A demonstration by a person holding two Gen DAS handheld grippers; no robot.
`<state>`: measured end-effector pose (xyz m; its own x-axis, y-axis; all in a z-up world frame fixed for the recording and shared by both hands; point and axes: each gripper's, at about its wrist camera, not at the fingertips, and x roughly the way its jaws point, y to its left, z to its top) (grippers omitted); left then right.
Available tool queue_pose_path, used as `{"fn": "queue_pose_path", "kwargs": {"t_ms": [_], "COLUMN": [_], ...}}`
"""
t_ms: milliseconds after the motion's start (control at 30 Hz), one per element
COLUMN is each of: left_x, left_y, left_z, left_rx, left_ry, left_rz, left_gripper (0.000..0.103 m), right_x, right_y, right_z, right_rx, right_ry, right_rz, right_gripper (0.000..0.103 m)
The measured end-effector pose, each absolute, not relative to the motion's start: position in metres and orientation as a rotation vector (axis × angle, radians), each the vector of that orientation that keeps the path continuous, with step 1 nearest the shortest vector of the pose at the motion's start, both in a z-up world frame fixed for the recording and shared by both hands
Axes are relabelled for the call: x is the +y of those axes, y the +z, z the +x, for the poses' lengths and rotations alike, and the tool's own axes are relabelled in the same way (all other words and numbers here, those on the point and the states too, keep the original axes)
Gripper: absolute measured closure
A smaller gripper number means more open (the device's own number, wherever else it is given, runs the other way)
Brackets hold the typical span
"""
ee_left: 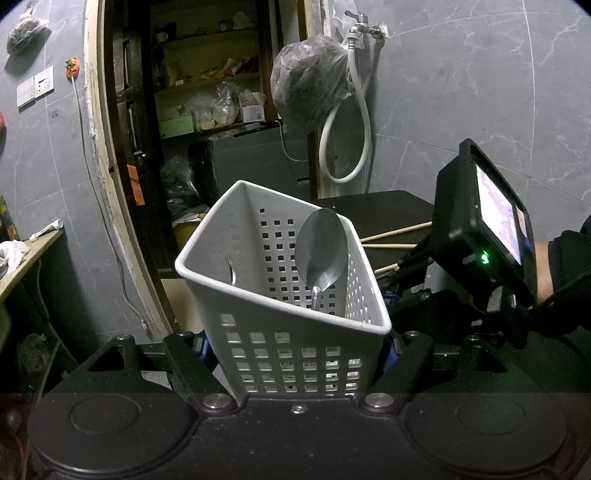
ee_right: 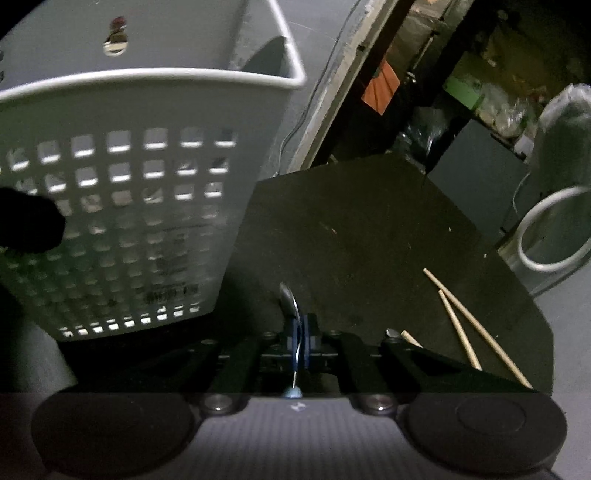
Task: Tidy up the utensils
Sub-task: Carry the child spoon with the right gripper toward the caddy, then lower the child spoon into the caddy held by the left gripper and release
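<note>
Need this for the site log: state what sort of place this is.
Probably a home utility or kitchen back area: grey tiled wall with a tap and hose, and cluttered storage shelves through a doorway.

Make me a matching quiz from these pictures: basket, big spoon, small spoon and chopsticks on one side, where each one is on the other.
Things:
1. basket
2. big spoon
3. small spoon
4. chopsticks

Places:
A. lying on the dark table
B. clamped in the right tool
C. clamped in the left tool
D. standing inside the basket

Pairs: 1-C, 2-D, 3-B, 4-A
</note>
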<state>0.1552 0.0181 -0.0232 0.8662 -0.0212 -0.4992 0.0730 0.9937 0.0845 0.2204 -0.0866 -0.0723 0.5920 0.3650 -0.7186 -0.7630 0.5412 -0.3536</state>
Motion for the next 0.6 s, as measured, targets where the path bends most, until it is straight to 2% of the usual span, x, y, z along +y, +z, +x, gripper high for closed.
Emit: {"fn": "queue_pose_path", "kwargs": {"t_ms": [300, 433, 600], "left_x": [0.019, 0.020, 0.021], "left_y": [-0.026, -0.027, -0.027], "left_z": [0.155, 0.156, 0.156], "left_rx": [0.521, 0.519, 0.517], "left_ry": [-0.053, -0.056, -0.061], "left_rz": [0.099, 0.095, 0.095], "left_gripper": [0.025, 0.025, 0.025], "right_x": [-0.095, -0.124, -0.174], "right_y": [-0.058, -0.033, 0.004], "right_z": [0.244, 0.244, 0.243], "right_rx": [0.690, 0.656, 0.594], "right_ry": [0.715, 0.670, 0.587], "right_rz": [-0.619, -0.455, -0.107], "right_gripper": [0.099, 0.099, 0.099]}}
